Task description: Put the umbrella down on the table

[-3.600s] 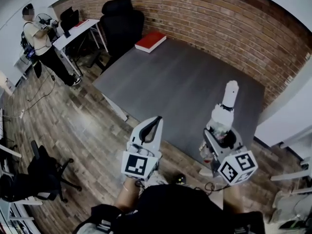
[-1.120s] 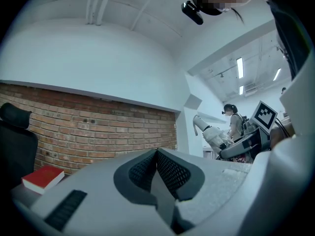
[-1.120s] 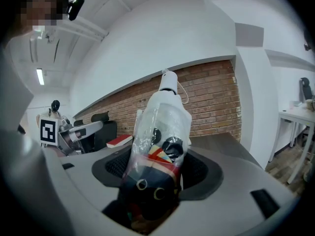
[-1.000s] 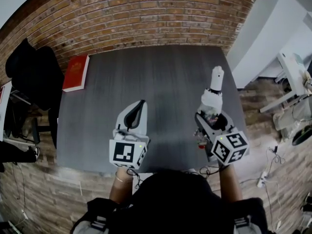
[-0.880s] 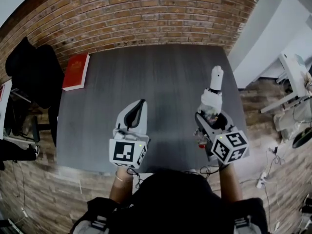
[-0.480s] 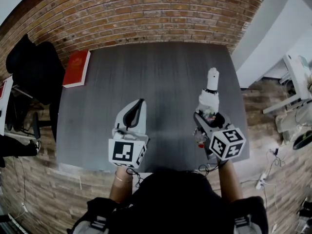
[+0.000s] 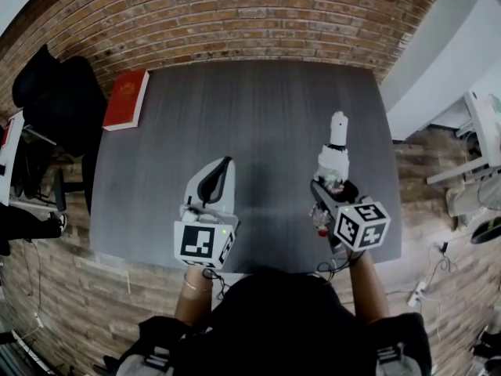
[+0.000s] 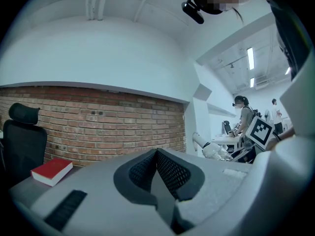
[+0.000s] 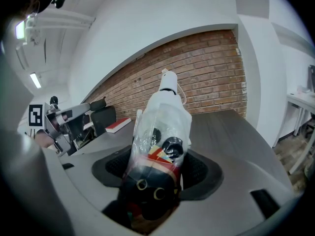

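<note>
My right gripper [image 7: 332, 185] [image 9: 158, 168] is shut on a folded umbrella [image 7: 335, 157] [image 9: 160, 146] in a clear plastic sleeve. Its white handle end points away from me, and its dark, red-patterned end sits between the jaws. It hangs just above the right part of the dark grey table [image 7: 235, 124]. My left gripper [image 7: 221, 175] [image 8: 157, 173] hovers over the table's near middle, its jaws shut together with nothing between them.
A red book [image 7: 126, 99] [image 8: 51, 170] lies on the table's far left corner. A black office chair [image 7: 55, 92] stands beside it. A brick wall [image 7: 235, 14] runs behind the table. A white desk [image 7: 489, 124] stands off to the right.
The right gripper has sunk toward the table with the umbrella. The left gripper has dropped slightly. The view has shifted a little.
</note>
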Available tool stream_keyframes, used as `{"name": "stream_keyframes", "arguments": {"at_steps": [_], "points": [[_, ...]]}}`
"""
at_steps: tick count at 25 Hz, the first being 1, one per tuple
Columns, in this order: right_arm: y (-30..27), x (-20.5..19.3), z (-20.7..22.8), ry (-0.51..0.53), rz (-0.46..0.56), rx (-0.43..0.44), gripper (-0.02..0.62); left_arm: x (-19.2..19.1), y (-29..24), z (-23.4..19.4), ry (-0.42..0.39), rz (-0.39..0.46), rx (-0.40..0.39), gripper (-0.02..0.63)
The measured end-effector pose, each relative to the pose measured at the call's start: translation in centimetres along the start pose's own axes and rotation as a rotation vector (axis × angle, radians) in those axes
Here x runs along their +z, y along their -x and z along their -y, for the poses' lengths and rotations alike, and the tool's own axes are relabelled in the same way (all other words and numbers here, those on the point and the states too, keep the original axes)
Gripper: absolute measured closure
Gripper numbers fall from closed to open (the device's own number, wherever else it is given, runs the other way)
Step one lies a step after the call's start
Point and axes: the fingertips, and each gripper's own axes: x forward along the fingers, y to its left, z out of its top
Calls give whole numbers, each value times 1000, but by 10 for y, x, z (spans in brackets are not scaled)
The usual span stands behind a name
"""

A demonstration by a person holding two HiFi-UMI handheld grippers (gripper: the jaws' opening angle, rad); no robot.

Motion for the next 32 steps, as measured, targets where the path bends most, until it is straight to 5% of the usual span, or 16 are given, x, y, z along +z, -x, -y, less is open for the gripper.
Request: {"name": "stream_keyframes", "arguments": {"at_steps": [32], "points": [[-54,-70,31,-82,-204,-4,311,-20,-3,-15,19,-63,66,603]]}}
